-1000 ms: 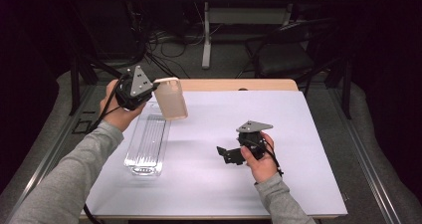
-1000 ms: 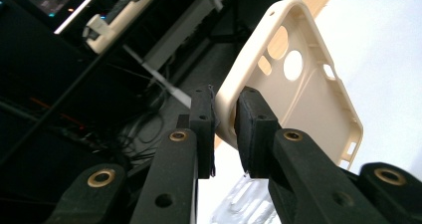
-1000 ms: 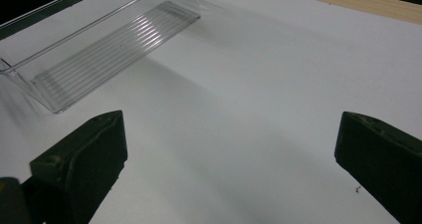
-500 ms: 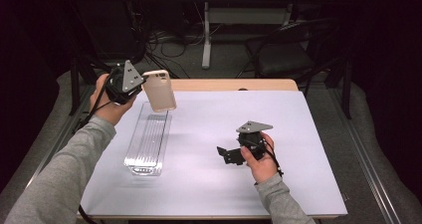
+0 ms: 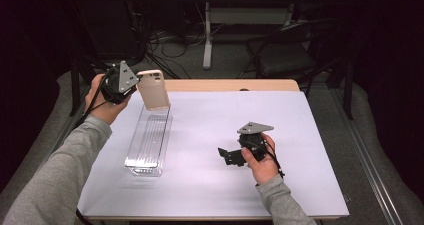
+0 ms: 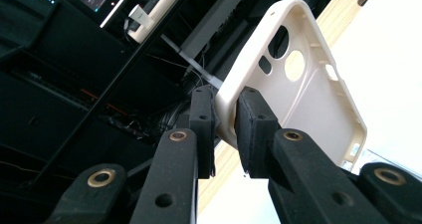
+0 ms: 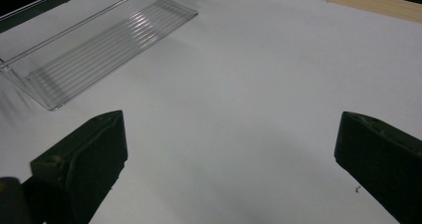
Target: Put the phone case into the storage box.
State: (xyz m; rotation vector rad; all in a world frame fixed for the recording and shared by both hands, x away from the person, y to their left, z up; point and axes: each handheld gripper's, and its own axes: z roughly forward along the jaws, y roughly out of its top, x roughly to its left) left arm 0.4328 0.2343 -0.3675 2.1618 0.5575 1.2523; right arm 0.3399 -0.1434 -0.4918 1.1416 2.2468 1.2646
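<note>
Two black jaws of your left gripper (image 6: 226, 129) are clamped on the rim of the cream-coloured, soft-looking phone case (image 6: 303, 89), pinching one long edge between the pads, so that the case stands up out of the grip with its camera cut-outs toward the far end. From the high view you hold that left gripper (image 5: 131, 85) raised at the table's far left corner, and the phone case (image 5: 153, 90) hangs in the air beside it, just above the far end of the long clear ribbed plastic tray (image 5: 148, 140), without touching it. That tray lies lengthwise on the white table surface (image 5: 215, 185), along its left part. Your right gripper (image 5: 227, 155) rests low at the right of the middle, well apart from the case and the tray; its jaws stand wide apart with only bare white surface between them, and the clear tray (image 7: 99, 50) lies farther off in the right gripper view.
</note>
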